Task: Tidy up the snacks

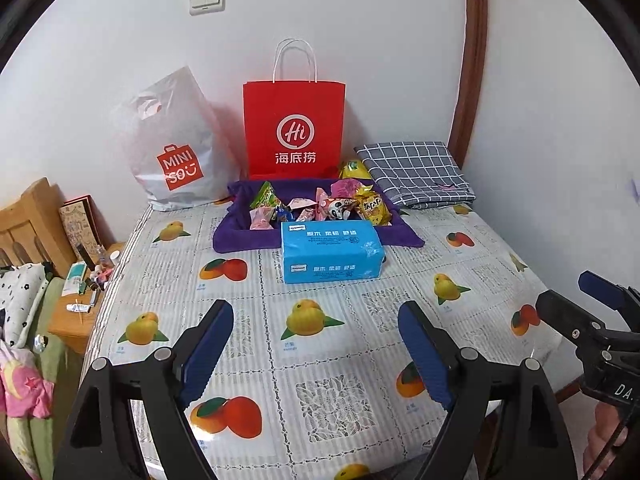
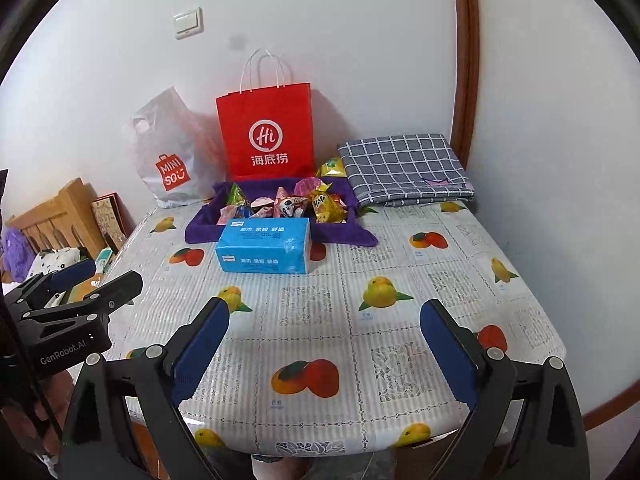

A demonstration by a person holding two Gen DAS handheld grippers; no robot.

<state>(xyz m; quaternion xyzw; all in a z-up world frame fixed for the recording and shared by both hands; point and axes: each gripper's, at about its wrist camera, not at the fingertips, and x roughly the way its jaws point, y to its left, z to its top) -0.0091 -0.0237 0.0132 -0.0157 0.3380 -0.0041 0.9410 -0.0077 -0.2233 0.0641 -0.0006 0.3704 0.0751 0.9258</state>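
Purple plush toy (image 2: 16, 254) — right view only

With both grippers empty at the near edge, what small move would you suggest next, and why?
Probably move the right gripper forward toward the purple tray of snacks: both sets of jaws stand open and empty, and the blue tissue pack sits directly in front of it.

occluded: tissue pack (image 1: 332, 252) blocks your view of purple tray (image 1: 236, 236) front wall | snacks (image 1: 320, 204) piled, labels too small to read | yellow packet (image 1: 354, 169) half hidden behind tray | bedside clutter (image 1: 90, 280) too small to ID
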